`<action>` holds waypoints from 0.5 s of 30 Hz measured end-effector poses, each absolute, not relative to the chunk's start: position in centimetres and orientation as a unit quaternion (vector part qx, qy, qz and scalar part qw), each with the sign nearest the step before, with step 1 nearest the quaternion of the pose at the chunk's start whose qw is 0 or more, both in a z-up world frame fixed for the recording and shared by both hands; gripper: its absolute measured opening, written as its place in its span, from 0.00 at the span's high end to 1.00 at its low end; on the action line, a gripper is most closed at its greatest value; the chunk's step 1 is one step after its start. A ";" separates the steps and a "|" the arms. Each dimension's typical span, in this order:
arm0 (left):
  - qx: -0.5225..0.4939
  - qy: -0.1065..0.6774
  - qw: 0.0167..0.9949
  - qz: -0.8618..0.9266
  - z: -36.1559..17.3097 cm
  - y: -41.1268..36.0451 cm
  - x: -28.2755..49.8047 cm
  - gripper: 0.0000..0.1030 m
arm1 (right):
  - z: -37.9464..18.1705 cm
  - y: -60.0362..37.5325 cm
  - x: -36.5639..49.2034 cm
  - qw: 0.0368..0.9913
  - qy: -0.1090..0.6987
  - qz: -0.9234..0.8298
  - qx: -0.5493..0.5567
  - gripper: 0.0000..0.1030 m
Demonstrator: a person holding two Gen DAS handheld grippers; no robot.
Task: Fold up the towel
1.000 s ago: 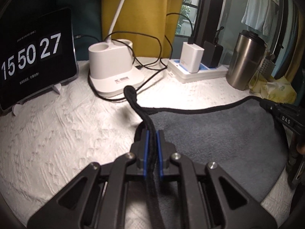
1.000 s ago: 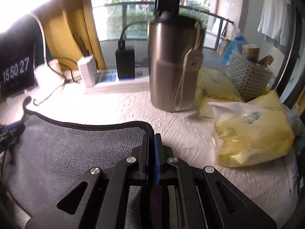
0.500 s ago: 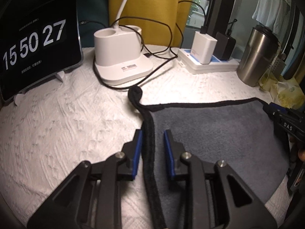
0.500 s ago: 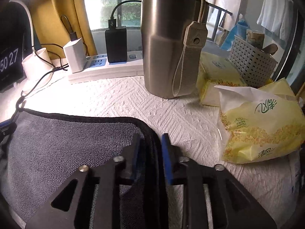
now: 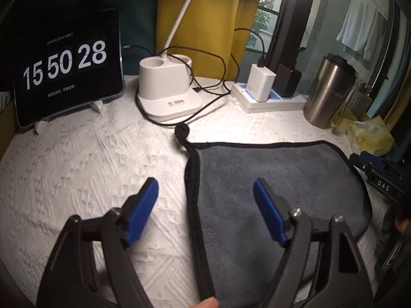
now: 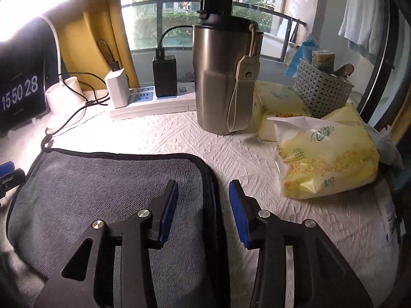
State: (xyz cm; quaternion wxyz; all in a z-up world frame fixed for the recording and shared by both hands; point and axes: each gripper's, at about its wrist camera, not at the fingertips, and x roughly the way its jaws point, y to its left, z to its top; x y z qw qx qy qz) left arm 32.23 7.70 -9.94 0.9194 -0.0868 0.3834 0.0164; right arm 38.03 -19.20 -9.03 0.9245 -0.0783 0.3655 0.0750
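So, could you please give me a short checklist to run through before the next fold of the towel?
1. Left gripper open, fingers straddling the towel's left edge: ok.
2. Right gripper open over the right edge: ok.
3. Grey towel lying flat: ok.
4. Layers under the top one aligned: cannot tell.
5. Steel tumbler and tissue pack apart from the towel: ok.
6. Hanging loop clear of the black cable: cannot tell.

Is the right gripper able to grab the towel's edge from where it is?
Probably yes. The right gripper is open, its fingers straddling the grey towel's black-trimmed right edge, with nothing between them and the fabric.
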 end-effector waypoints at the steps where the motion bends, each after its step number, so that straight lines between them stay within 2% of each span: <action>1: -0.088 0.379 0.921 0.013 -9.7 7.6 31.8 0.21 | -8.9 -19.2 37.6 0.925 0.364 0.075 -0.078 0.58; 8: -0.081 0.352 0.932 0.002 -8.1 6.3 28.8 0.20 | -7.8 -19.2 34.1 0.929 0.350 0.080 -0.083 0.58; 11: -0.081 0.344 0.935 -0.002 -7.6 5.9 27.6 0.11 | -7.3 -19.1 32.8 0.931 0.344 0.083 -0.085 0.58; 15: -0.079 0.332 0.940 -0.006 -6.8 5.3 25.8 0.10 | -6.7 -19.0 30.8 0.934 0.335 0.088 -0.087 0.58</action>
